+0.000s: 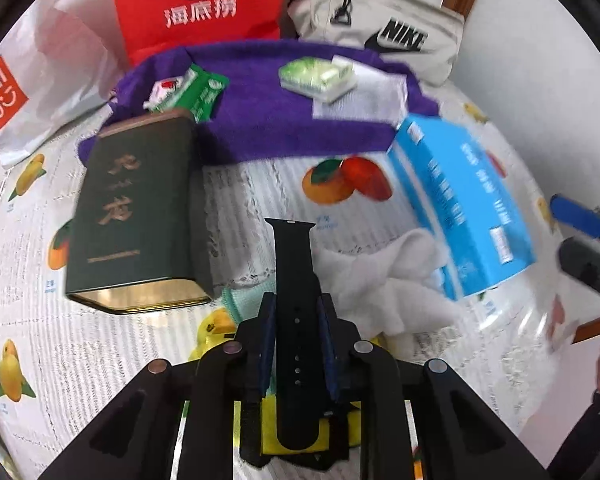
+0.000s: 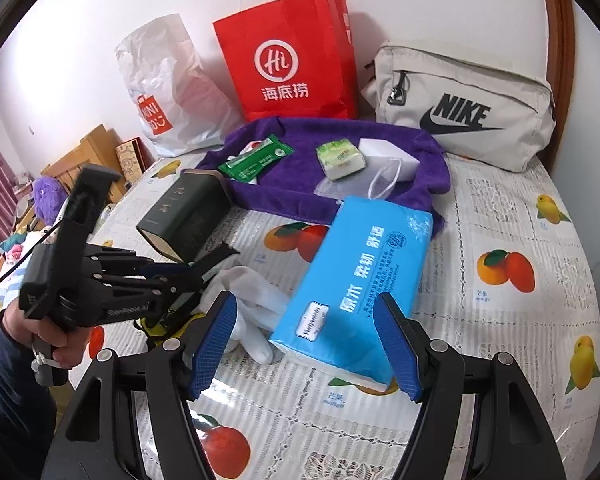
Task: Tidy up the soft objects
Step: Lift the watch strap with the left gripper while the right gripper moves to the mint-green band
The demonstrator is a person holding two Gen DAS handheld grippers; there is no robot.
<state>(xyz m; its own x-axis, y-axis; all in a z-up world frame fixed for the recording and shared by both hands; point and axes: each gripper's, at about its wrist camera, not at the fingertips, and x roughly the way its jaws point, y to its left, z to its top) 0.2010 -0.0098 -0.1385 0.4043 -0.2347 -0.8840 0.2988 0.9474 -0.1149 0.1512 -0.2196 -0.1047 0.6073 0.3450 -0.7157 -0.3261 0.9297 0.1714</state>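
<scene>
My left gripper (image 1: 296,320) is shut on a black watch strap (image 1: 294,264) and holds it above the table; it also shows in the right wrist view (image 2: 196,274). My right gripper (image 2: 306,344) is open, its blue pads on either side of the near end of a blue tissue pack (image 2: 356,280). A white glove (image 2: 256,300) lies crumpled beside the pack. A purple towel (image 2: 300,168) lies at the back with a green wipes packet (image 2: 256,160), a small green tissue pack (image 2: 340,156) and a white pouch (image 2: 388,156) on it.
A dark green tin (image 2: 188,212) lies on its side on the fruit-print tablecloth (image 2: 500,320). At the back against the wall stand a white Miniso bag (image 2: 164,92), a red paper bag (image 2: 288,60) and a beige Nike bag (image 2: 464,108). Something yellow (image 1: 216,324) lies under the left gripper.
</scene>
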